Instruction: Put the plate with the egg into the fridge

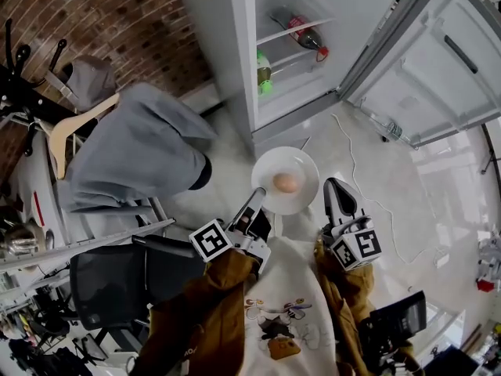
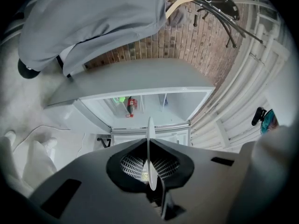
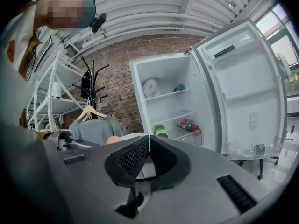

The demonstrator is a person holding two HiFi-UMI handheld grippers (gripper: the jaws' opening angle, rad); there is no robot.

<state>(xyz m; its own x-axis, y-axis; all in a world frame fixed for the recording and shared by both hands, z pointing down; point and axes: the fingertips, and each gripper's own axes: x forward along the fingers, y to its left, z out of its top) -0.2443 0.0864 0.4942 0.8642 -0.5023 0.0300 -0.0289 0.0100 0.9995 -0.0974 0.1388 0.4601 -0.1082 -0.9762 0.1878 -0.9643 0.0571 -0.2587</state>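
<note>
Clamping plate (image 1: 298, 161) by one edge, left gripper (image 1: 257, 197) risks a tilt rolling egg (image 1: 286, 182) off short of fridge (image 1: 233, 53); right gripper (image 1: 333, 185) shut, empty.

We see a white plate (image 1: 301, 163) carrying a tan egg (image 1: 286, 182). A white fridge (image 1: 227, 53) stands at twelve o'clock, a red-brown brick wall (image 1: 117, 14) at ten, and a grey shirt (image 1: 141, 151) at nine.

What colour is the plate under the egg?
The plate is white; the head view shows it best.
</note>
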